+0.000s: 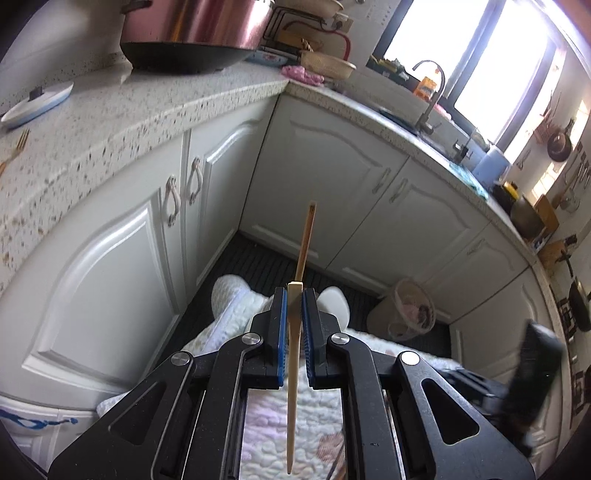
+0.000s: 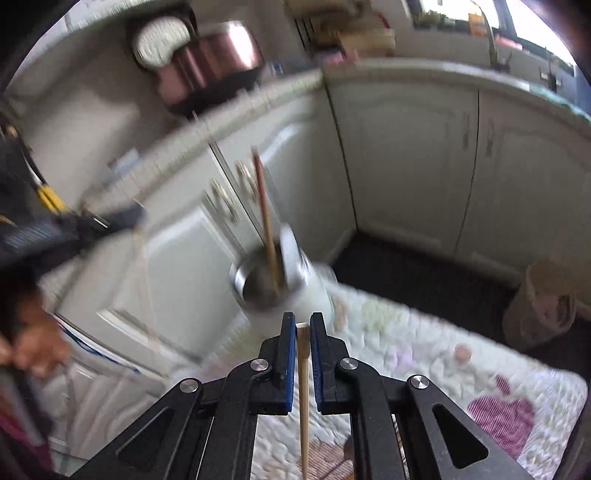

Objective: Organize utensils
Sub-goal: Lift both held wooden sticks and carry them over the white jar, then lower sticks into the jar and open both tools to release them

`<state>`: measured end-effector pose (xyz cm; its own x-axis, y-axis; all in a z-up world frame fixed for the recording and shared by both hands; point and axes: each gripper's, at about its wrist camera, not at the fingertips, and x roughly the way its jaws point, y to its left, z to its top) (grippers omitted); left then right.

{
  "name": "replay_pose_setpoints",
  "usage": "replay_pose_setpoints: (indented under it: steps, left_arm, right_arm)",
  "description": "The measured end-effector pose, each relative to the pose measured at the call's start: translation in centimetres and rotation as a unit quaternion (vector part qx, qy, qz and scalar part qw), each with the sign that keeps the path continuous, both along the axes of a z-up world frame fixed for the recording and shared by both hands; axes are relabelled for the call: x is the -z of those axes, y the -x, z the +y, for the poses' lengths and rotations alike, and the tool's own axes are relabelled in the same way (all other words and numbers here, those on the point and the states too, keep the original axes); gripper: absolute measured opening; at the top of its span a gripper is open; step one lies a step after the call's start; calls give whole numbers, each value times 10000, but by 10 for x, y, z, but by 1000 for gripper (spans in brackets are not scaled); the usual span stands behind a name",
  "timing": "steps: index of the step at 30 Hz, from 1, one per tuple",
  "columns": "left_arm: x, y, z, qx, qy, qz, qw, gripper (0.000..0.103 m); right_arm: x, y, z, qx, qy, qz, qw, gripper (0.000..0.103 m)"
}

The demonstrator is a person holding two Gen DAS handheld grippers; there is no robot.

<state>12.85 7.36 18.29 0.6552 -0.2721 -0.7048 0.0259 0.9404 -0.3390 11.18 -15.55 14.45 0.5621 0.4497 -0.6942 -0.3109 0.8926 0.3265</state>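
Note:
My left gripper (image 1: pixel 294 295) is shut on a pale wooden chopstick (image 1: pixel 293 387) that runs back under the jaws. A darker wooden chopstick (image 1: pixel 306 243) rises ahead of it. My right gripper (image 2: pixel 303 325) is shut on another pale chopstick (image 2: pixel 303 398). Just ahead of the right gripper a white cup with a metal rim (image 2: pixel 269 280) is blurred by motion and has a brown chopstick (image 2: pixel 266 218) standing in it. A gold fork (image 1: pixel 16 147) lies on the speckled countertop (image 1: pixel 110 110) at far left.
White cabinets (image 1: pixel 332 166) wrap the corner, with a dark floor mat (image 1: pixel 258 258) and a quilted white cloth (image 2: pixel 424 350) below. A pink pot (image 1: pixel 195 26) on a black pan, a white lid (image 1: pixel 37 103), a sink tap (image 1: pixel 432 92) and a small bin (image 1: pixel 410 310) stand around.

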Motion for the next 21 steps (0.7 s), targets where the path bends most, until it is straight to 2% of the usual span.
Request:
replay_pose_setpoints:
  steps: [6,10,16,21]
  left_arm:
    - [-24,-24,-5,-187,-57,-376,9991,7]
    - [-36,-42,-7,-275,-253,-588,9976,7]
    - [-43,-70,-4,-415,-265,-777,9958,7]
    - [-30,-86,-8,-605,-221,-906,9938,7]
  right_arm:
    - [-74,-9,11,-77,-286,-719,9970,6]
    - [-101,-16,24,-213,-177,-928,9953,6]
    - [-116,-24,25,-286,-27,-1084,9937,6]
    - [-95,-34,31,-321,51,-903,9954,6]
